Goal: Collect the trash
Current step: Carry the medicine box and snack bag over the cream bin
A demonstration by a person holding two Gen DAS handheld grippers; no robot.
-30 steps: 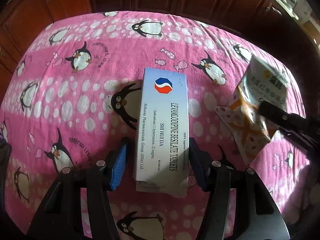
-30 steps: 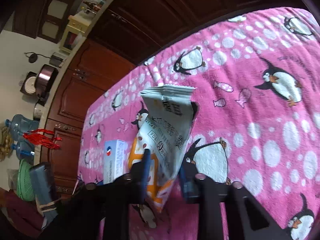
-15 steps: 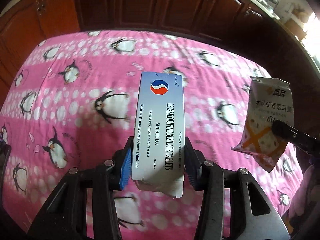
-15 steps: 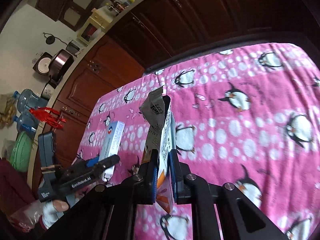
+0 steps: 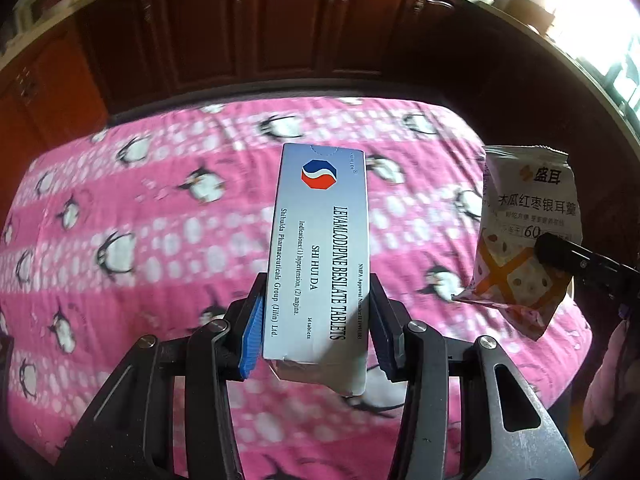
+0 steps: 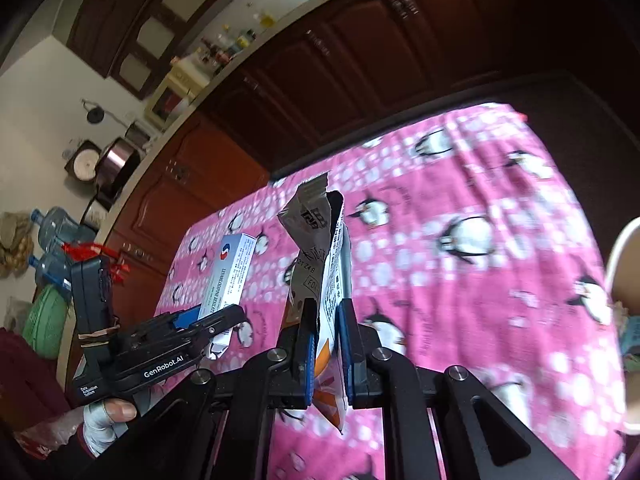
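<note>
My left gripper point(image 5: 316, 312) is shut on a grey-blue tablet box point(image 5: 320, 248) with a red-and-blue logo, held up above the pink penguin cloth point(image 5: 160, 240). My right gripper point(image 6: 326, 332) is shut on an opened snack packet point(image 6: 320, 248), white and orange with Chinese print, held upright above the cloth. The packet also shows at the right of the left wrist view point(image 5: 524, 240), with a right finger point(image 5: 560, 252) across it. The tablet box also shows in the right wrist view point(image 6: 232, 268), in the left gripper point(image 6: 208, 324).
The pink penguin cloth point(image 6: 480, 280) covers the table. Dark wooden cabinets point(image 5: 280, 32) stand behind it. A white container rim point(image 6: 620, 264) with something inside shows at the right edge of the right wrist view. Water bottles point(image 6: 52, 232) and a green basket point(image 6: 44, 324) are at far left.
Both grippers closed on their items and lifted them off the cloth. The box and packet now hang higher above the table, and the packet has turned edge-on in the right wrist view.
</note>
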